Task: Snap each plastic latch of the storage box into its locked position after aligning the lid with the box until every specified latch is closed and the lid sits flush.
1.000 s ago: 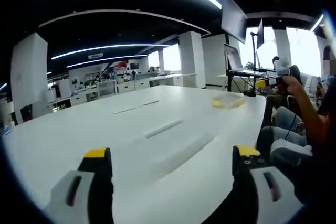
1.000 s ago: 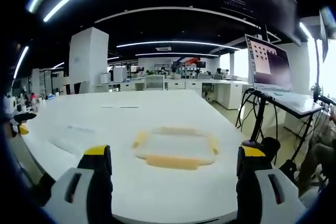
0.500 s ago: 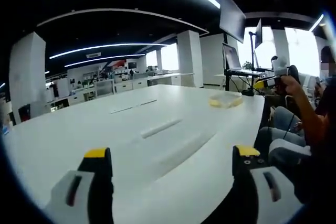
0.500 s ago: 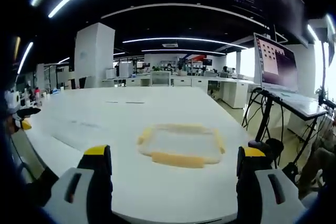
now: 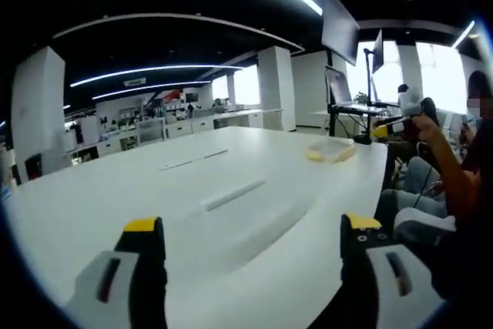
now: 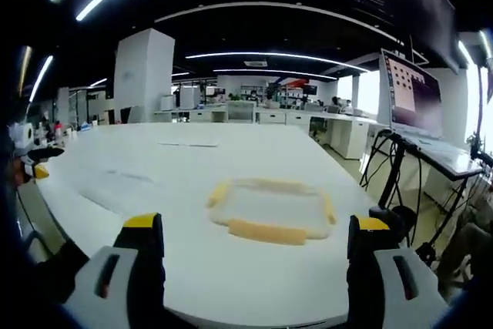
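The storage box (image 6: 271, 207) is lying flat on the white counter (image 6: 177, 175), its lid on, just ahead of the right gripper (image 6: 250, 248), whose jaws are standing wide apart and holding nothing. The box is sitting near the counter's right edge, with broad bare surface stretching to its left. The left gripper (image 5: 250, 248) is hovering wide and unloaded over the counter's near edge, well apart from the box (image 5: 331, 151). A hand (image 5: 422, 125) is raised beside that far corner.

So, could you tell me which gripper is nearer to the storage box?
Right. The storage box lies just ahead of the open right gripper; from the left gripper it sits far across the table.
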Demonstrator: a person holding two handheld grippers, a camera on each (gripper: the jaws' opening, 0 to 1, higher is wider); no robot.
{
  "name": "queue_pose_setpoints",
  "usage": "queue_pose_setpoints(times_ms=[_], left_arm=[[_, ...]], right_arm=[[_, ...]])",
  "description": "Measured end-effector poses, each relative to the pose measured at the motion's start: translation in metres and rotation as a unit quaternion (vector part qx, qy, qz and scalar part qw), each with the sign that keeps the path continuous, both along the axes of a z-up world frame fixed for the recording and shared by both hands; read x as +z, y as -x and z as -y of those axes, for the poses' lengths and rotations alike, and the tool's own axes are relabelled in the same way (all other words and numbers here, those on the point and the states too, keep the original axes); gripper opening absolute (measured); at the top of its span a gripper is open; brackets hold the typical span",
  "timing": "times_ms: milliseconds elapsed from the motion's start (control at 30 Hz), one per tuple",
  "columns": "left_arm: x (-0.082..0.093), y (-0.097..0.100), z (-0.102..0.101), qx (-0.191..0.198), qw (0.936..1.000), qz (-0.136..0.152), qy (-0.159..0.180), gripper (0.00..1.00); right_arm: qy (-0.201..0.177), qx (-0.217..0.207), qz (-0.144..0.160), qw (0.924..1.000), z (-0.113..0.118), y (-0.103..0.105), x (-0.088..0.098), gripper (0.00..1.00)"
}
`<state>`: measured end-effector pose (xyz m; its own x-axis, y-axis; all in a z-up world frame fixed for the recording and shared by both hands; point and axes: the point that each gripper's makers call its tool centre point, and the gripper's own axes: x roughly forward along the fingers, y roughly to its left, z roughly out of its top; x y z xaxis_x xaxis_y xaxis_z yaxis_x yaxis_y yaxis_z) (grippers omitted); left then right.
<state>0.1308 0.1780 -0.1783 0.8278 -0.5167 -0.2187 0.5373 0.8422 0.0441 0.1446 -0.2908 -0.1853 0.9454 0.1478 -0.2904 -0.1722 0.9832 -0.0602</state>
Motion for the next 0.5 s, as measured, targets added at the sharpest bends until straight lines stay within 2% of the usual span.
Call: queue_pose_setpoints(times_ms=[267,500], left_arm=[[0.001,-0.014,0.013,-0.022,0.9997,-0.007,-0.007,0.93],[0.007,-0.021,0.036,-0.045,0.9988,-0.012,-0.012,0.93]], right_arm=[[-0.010,0.006,0.002,0.9999,-0.001,0.001,0.001,1.00],[-0.006,0.000,0.002,1.0000,0.003,0.003,0.002,1.00]])
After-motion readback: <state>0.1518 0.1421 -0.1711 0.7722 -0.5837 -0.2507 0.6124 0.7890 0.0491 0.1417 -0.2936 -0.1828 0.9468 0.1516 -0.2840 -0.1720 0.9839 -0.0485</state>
